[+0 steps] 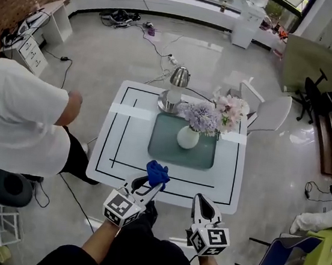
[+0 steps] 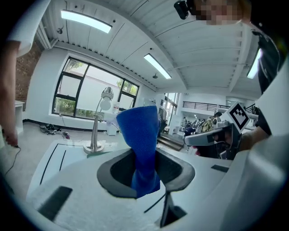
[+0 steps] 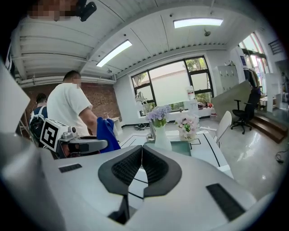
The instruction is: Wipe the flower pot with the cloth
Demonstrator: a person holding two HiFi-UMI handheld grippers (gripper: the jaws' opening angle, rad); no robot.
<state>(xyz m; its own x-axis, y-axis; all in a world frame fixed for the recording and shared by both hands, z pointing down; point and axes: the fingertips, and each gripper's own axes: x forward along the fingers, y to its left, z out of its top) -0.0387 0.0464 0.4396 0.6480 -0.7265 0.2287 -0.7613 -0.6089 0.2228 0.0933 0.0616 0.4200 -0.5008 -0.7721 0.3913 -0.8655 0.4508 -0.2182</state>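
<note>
A white flower pot [image 1: 188,138] with purple blooms stands on a teal mat [image 1: 202,155] in the middle of the white table [image 1: 106,151]. My left gripper [image 1: 152,183] is over the table's near edge, shut on a blue cloth [image 1: 156,172] that sticks up from its jaws. The left gripper view shows the cloth [image 2: 142,140] pinched in that gripper [image 2: 145,169]. My right gripper [image 1: 200,201] is beside it, shut and empty, short of the table's near edge. The right gripper view shows its jaws closed together [image 3: 141,164], with the pot [image 3: 161,137] ahead and the cloth [image 3: 107,133] to the left.
A second pot of pink flowers [image 1: 229,110] and a metal desk lamp [image 1: 174,90] stand at the table's far side. A person in a white shirt [image 1: 16,115] stands at the table's left. A white chair [image 1: 272,112] is at the far right; cables lie on the floor beyond.
</note>
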